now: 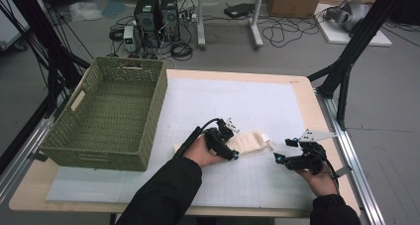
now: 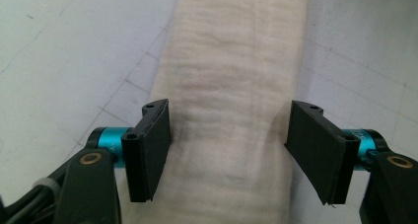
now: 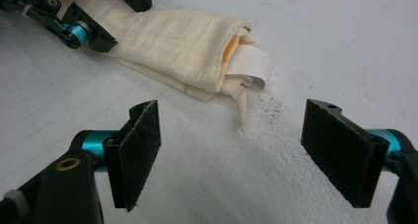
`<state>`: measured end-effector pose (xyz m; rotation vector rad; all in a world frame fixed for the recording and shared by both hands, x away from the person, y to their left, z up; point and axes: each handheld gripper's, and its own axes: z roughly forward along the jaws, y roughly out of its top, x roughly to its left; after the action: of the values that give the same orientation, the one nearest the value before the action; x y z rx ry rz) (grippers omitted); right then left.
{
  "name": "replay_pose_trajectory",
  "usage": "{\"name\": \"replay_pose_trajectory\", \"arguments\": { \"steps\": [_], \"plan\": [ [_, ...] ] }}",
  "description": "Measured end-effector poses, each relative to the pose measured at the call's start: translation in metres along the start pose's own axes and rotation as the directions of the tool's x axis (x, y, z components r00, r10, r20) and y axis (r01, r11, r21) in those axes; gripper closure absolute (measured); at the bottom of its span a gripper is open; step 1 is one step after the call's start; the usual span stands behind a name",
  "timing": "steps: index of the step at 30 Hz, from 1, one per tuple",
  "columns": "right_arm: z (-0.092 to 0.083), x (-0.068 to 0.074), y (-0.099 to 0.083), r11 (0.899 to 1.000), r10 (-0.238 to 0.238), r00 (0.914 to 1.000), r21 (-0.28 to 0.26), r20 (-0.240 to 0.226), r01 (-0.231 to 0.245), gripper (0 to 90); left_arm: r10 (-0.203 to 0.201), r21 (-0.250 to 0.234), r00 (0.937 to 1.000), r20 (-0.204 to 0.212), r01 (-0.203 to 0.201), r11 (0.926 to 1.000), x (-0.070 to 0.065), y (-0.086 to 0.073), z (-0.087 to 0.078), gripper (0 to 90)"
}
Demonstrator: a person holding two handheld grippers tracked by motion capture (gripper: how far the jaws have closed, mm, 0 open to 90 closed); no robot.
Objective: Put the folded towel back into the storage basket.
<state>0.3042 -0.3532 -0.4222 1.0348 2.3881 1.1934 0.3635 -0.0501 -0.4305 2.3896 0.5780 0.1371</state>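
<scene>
The folded cream cloth bundle (image 1: 250, 141) lies on the white gridded surface (image 1: 277, 106), at three o'clock from the green woven basket (image 1: 111, 113). The left claw (image 2: 229, 145) straddles it, wide, pads apparently clear; the right claw (image 3: 236, 155) hangs empty, open. Next, probably: close and lift towards the basket.

The person's two forearms, in dark sleeves, came in from the near edge. The left hand-held gripper (image 1: 229, 141) lay low at mid scene, pointing right, its jaws spread wide with nothing pressed between the pads. The right hand-held gripper (image 1: 285, 159) sat near the right side, pointing left toward the other, its jaws also wide apart and empty, held low over the worktop (image 1: 277, 185).
</scene>
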Motion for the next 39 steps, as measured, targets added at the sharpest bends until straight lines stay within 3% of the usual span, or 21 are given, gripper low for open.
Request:
{"name": "replay_pose_trajectory", "arguments": {
  "steps": [4, 17, 21, 26, 39],
  "plan": [
    [-0.0008, 0.0001, 0.0001, 1.0, -0.003, 1.0, -0.005, 0.003, 0.004, 21.4, 0.02, 0.003, 0.9997, -0.012, -0.02, 0.9998, -0.0026, -0.0006, 0.0005, 33.2],
    [-0.0017, 0.0004, -0.0002, 1.0, -0.004, 0.9999, -0.007, 0.016, 0.004, 20.7, 0.032, -0.007, 0.9988, -0.037, -0.032, 0.9995, -0.0065, -0.002, 0.001, 35.2],
    [-0.0021, 0.0001, -0.0003, 1.0, -0.004, 0.9999, -0.011, 0.017, 0.004, 20.7, 0.026, -0.019, 0.9996, -0.005, -0.026, 0.9995, -0.0035, -0.0045, -0.0006, 35.6],
    [-0.0023, -0.0008, -0.0005, 1.0, -0.005, 0.9998, -0.01, 0.021, 0.005, 20.7, 0.032, -0.014, 0.9995, -0.001, -0.032, 0.9994, -0.0036, -0.0042, -0.0005, 33.5],
    [-0.0022, 0.0, -0.0002, 1.0, -0.008, 0.9996, -0.009, 0.026, 0.008, 20.7, 0.058, -0.006, 0.9965, -0.059, -0.059, 0.9983, -0.0083, -0.0035, 0.0003, 41.5]
  ]
}}
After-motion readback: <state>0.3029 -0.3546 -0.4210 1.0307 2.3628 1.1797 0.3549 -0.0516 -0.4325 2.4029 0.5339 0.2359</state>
